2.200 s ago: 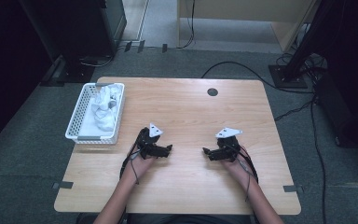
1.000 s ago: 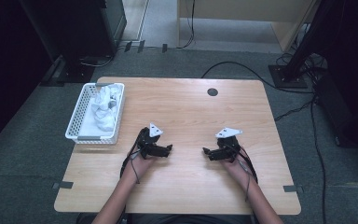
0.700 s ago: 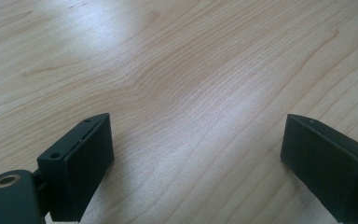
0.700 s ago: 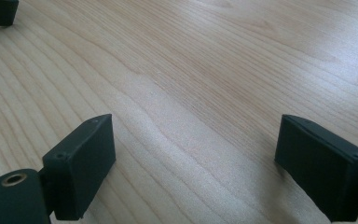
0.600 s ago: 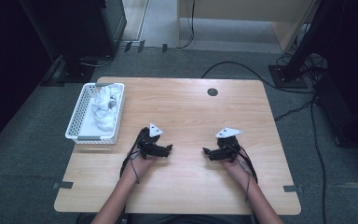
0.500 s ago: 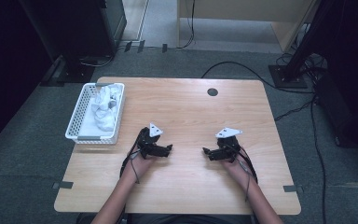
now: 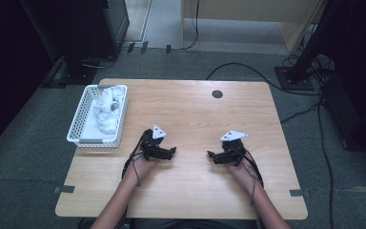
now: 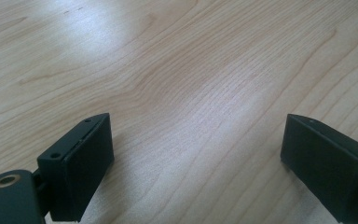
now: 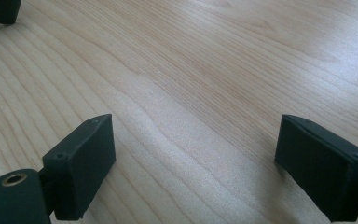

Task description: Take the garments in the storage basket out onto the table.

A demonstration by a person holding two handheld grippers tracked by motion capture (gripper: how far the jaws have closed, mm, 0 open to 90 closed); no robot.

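The left gripper point(image 7: 171, 153) rests on the wooden table point(image 7: 195, 114) at lower centre-left, its 2 jaws apart over bare wood; the right gripper point(image 7: 210, 156) rests at lower centre-right, jaws likewise apart and empty; the white basket point(image 7: 83, 125) of crumpled white cloths point(image 7: 106, 107) sits at the table's left edge, near the left gripper.

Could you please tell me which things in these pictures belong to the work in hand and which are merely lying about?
In hand:
left gripper, open
right gripper, open
white basket
crumpled white items in it

Lying about:
table
floor cables
dark stand
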